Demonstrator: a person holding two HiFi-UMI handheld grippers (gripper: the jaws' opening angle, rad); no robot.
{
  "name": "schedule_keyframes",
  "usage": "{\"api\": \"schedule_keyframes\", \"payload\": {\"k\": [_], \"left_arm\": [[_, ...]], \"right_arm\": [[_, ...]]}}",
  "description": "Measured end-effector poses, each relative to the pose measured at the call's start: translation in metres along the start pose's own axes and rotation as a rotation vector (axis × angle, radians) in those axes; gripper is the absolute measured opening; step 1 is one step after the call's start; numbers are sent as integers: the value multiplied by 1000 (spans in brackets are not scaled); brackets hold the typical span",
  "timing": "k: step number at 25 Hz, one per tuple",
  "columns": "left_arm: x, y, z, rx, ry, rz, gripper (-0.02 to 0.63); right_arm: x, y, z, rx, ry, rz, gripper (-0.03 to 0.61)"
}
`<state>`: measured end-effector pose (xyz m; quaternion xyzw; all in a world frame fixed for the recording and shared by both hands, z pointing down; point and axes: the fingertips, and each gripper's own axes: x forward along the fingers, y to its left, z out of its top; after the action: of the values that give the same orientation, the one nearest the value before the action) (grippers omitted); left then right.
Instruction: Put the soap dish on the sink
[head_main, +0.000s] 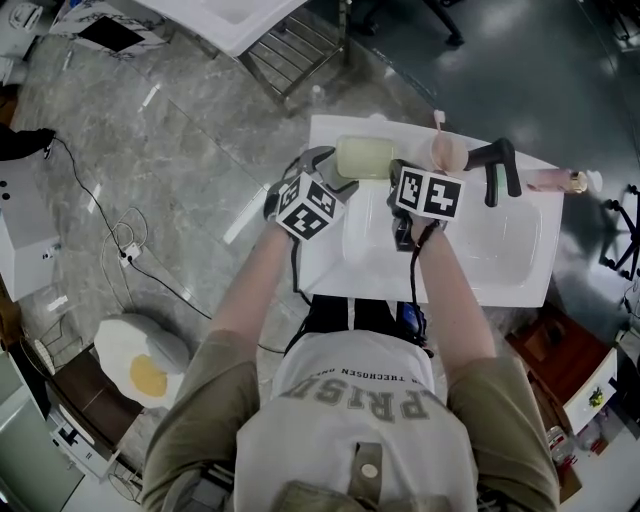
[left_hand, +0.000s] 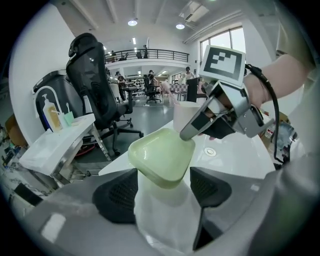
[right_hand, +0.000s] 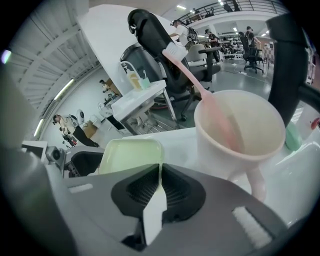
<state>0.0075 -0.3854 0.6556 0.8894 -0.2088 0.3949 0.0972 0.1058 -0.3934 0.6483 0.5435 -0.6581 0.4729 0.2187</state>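
Over the far-left ledge of the white ceramic sink (head_main: 520, 285), the head view shows the pale green, rounded-square plastic soap dish (head_main: 365, 157), with the left tool (head_main: 335, 170) just at its left side and the right tool (head_main: 396, 178) at its right corner. A pale pink cup (head_main: 447, 151) and a black faucet (head_main: 500, 165) stand further right along the far rim.

From the left gripper view, the left tool's jaws stand apart and released. The soap dish (left_hand: 162, 155) lies tilted ahead of them, its low corner reaching between the pads, which do not press on it. The right tool (left_hand: 189, 133) pinches its far right rim.

From the right gripper view, the jaws are clenched on the dish's thin edge (right_hand: 159, 170). The cup holds a pink toothbrush (right_hand: 200, 85).

Placement looks nearly done. The dish is in place over the ledge but not yet let go, and I cannot tell whether its underside already touches. What remains is to settle it flat and release. It looks smooth, glossy, shallow and empty.
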Motion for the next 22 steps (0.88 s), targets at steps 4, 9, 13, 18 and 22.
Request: {"api": "schedule_keyframes", "payload": {"k": [4,9,13,18,22], "left_arm": [[8,3,-4,25,25,-18,342],[16,5,-10,75,66,-42,342],[22,8,-11,77,83,-53,342],[26,9,-16,78,104,-69,342],[27,10,-16,63,103,-80,342]], "right_arm": [[6,-4,0,-13,27,-23,20],[12,-8,1,-28,53,-60,20],[17,-10,-1,-26,75,-72,20],[20,-11,-3,-31,93,-93,20],[22,-12,-3,-43,106,-110,21]]}}
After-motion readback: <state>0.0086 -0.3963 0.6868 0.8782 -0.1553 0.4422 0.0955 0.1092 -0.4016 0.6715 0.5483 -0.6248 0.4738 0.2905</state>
